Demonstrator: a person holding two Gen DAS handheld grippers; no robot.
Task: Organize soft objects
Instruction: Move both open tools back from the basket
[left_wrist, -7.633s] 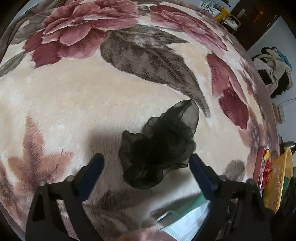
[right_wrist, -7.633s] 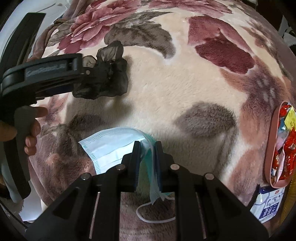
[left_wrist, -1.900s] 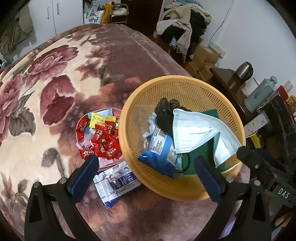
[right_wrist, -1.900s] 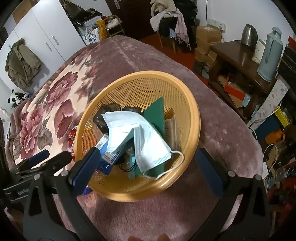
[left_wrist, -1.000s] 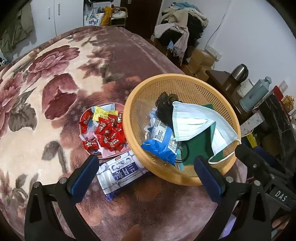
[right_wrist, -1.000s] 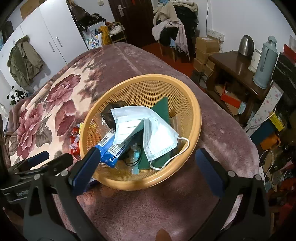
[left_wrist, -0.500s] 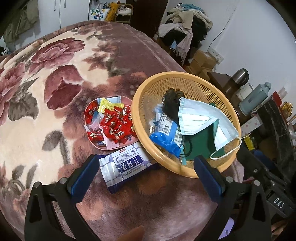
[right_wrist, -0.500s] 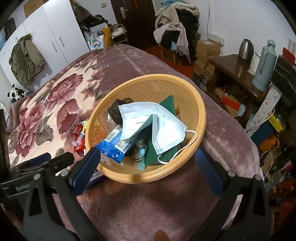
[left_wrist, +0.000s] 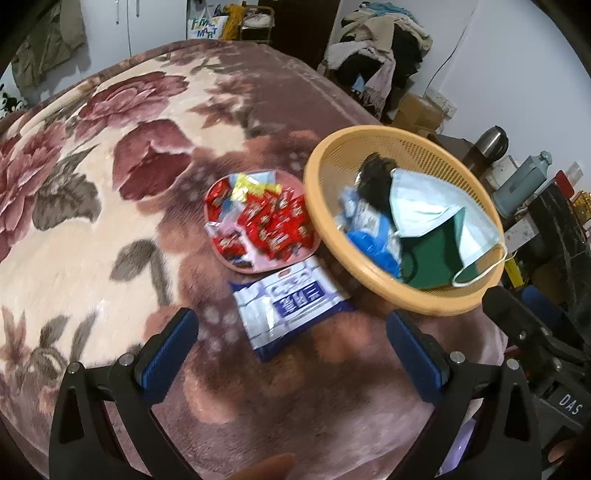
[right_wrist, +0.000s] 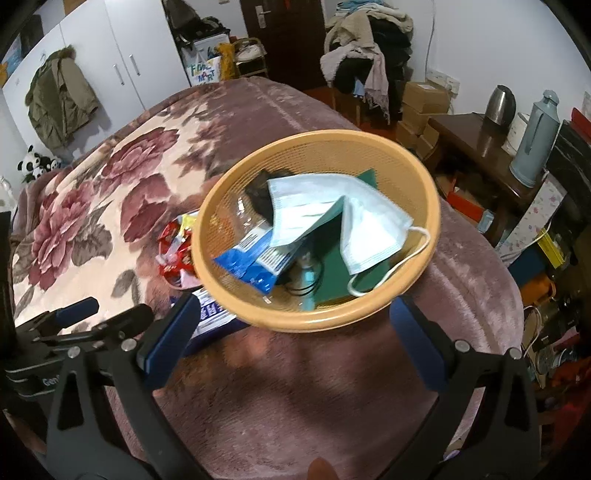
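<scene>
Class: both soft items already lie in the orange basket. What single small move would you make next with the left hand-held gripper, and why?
Probably lower the open left hand-held gripper onto the white-and-blue soft pack. It lies on the blanket beside the basket, outside it, directly ahead of the fingers, while the face mask already rests inside.

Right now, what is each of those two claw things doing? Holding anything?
Left gripper: open, holding nothing.
Right gripper: open, holding nothing.
</scene>
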